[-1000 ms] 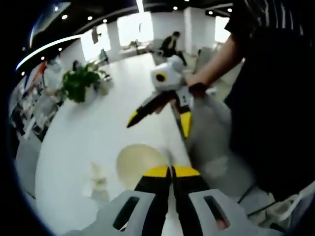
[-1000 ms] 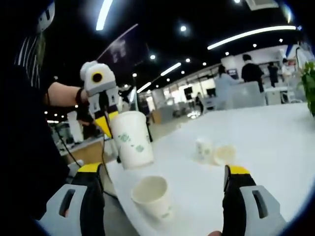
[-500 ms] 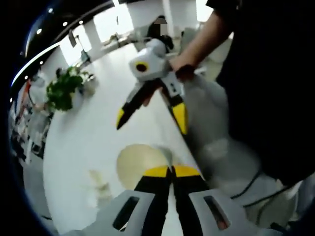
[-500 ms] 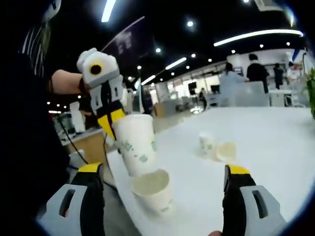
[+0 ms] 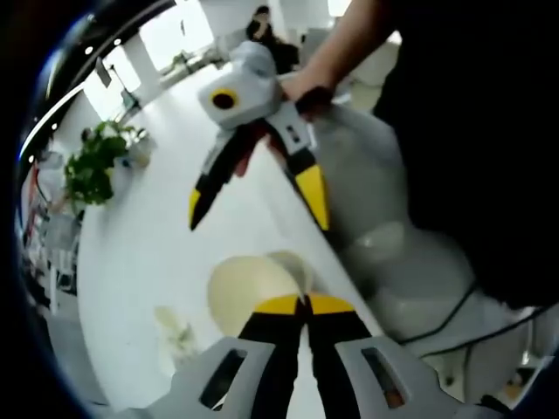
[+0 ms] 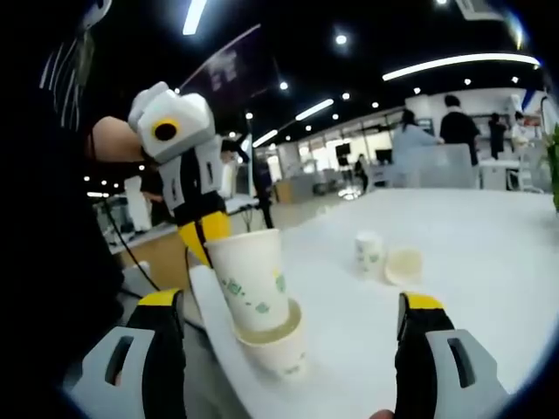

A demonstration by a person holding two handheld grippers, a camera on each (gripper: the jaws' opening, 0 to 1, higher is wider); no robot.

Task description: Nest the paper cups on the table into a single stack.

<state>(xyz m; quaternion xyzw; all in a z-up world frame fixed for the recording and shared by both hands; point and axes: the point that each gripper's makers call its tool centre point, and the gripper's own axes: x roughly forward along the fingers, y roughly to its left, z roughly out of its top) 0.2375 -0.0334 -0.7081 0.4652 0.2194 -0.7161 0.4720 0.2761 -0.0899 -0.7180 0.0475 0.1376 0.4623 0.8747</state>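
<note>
White bench (image 6: pixel 489 262), large, rounded edge, in an open office. Left gripper (image 6: pixel 203 237): seen in the right gripper view at left, held by a hand (image 6: pixel 113 140); its yellow-tipped jaws pinch the rim of a held paper cup (image 6: pixel 251 279), white with green print. That cup is tilted, its base lowered into the mouth of a second paper cup (image 6: pixel 278 347), which stands near the bench's edge. In the left gripper view, the left gripper's own jaws (image 5: pixel 304 305) sit pressed together over the cup's rim, the pale cup interior (image 5: pixel 249 292) just beyond them. Right gripper (image 5: pixel 258 196): seen in the left gripper view, jaws spread wide, nothing between them; in its own view its jaws stand far apart at lower left and right. Farther out on the bench: one upright cup (image 6: pixel 369 251) and, touching beside it, a cup on its side (image 6: pixel 403 265). Potted plant (image 5: pixel 92 166) on the bench's far part. People stand in the background.
</note>
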